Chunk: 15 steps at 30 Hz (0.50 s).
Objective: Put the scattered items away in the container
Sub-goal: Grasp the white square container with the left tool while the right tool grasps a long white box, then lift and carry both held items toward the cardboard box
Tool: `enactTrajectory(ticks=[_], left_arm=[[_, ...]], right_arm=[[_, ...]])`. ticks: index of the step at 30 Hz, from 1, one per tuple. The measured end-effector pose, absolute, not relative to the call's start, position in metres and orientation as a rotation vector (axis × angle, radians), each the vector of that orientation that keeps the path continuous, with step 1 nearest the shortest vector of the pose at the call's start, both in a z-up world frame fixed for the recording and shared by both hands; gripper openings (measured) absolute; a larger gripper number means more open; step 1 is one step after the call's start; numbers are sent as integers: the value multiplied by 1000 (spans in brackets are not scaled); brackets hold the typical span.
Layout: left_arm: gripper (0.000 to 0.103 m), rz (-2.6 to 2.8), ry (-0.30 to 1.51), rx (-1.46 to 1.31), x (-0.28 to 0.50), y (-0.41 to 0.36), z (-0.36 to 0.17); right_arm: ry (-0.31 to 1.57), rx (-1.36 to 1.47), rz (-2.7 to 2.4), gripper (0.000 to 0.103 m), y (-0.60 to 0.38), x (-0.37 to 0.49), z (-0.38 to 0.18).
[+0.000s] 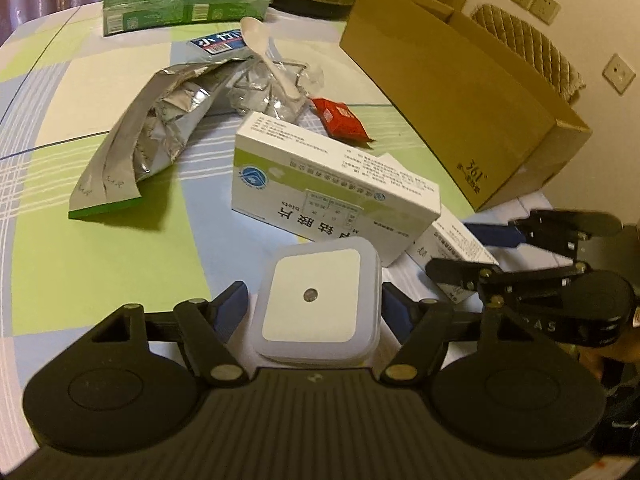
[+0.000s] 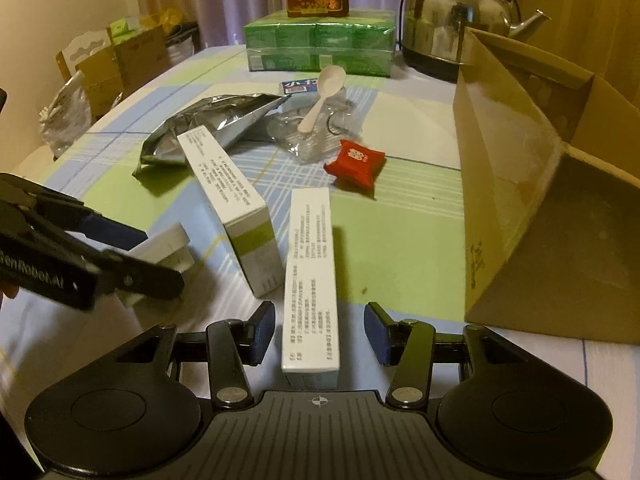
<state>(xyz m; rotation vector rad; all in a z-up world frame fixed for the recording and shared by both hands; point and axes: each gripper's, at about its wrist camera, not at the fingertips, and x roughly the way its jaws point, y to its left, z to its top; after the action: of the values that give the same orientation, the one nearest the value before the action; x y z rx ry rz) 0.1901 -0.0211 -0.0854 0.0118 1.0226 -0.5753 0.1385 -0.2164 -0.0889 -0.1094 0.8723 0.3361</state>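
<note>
A white square night light (image 1: 312, 280) with a small round sensor sits between the fingers of my left gripper (image 1: 315, 306), which is shut on it; the right wrist view shows the left gripper (image 2: 136, 252) from the side, pinching that night light (image 2: 166, 248). My right gripper (image 2: 320, 330) is open, its blue pads either side of the near end of a long white box (image 2: 310, 280) lying on the table. The brown cardboard container (image 2: 520, 200) stands open to the right. A larger white-and-green medicine box (image 1: 328, 184) lies between the two grippers.
Further back lie a silver foil pouch (image 2: 208, 128), a white plastic spoon (image 2: 324, 92) on crumpled clear wrap, a red packet (image 2: 356, 164) and a small blue-and-white packet (image 1: 218, 42). Green shrink-wrapped packs (image 2: 320, 44) and a steel kettle (image 2: 452, 12) stand at the table's far edge.
</note>
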Motion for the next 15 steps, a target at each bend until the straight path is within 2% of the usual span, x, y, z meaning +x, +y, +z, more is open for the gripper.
enactTrajectory(ticks=[2,10,15], left_arm=[[63,-579,1036,9,191,-22,-88],[62,-570,1065,-82,195,-13,-90],[62,-577,1058,-33,194,-18,-89]], right_arm=[[873,-106,342,47,-215,140,-90],[876,-91,343,47,-215,146,-91],[875,-90,341,47,-216,147,-91]])
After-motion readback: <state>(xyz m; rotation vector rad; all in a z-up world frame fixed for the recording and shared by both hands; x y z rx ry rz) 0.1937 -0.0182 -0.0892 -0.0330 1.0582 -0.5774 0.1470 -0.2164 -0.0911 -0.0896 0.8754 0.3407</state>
